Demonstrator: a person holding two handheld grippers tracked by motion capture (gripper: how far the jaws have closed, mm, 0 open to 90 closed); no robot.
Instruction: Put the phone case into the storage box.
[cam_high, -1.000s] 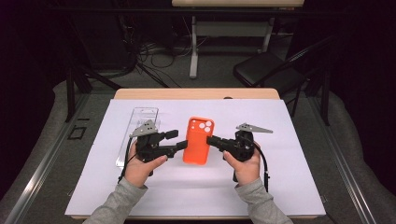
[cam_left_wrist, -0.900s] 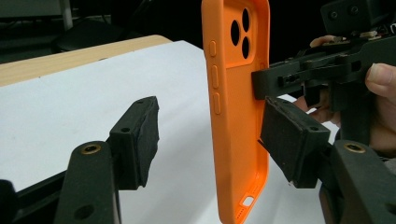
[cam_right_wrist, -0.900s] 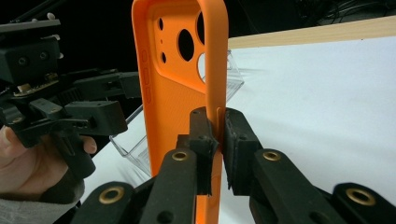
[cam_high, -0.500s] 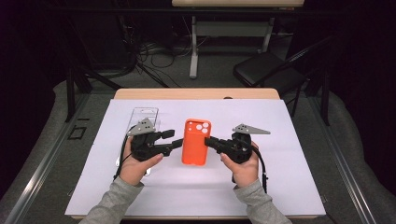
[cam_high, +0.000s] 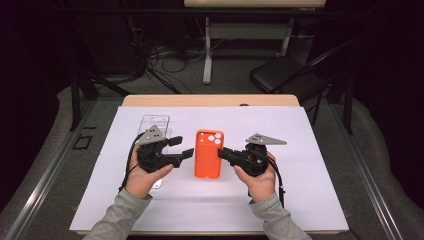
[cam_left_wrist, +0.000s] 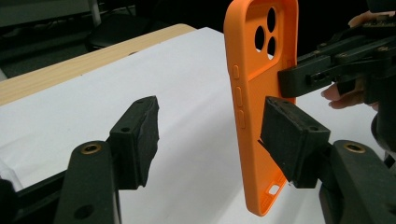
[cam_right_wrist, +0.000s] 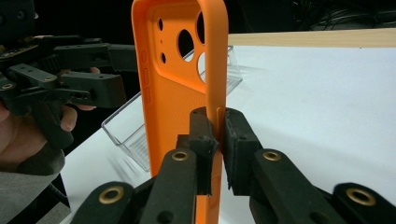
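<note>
An orange phone case was held above the middle of the white counter, its right edge pinched in the right claw. The left claw had just reopened, jaws half-wide beside the left edge, gripping nothing, so a two-sided hold was not yet made. The case's long axis ran near-to-far, camera holes at the far end.

Bright table, dark room, soft focus up close

In the high view, light from above falls evenly on the white sheet, while the floor and furniture behind sink into near-black; shadows under the hands are faint and short. The orange phone case is vivid and fairly sharp in both gripper views, but the nearest black jaws are blurred. The clear plastic tray shows mild glare and streaky shadows. Picture corners darken.
</note>
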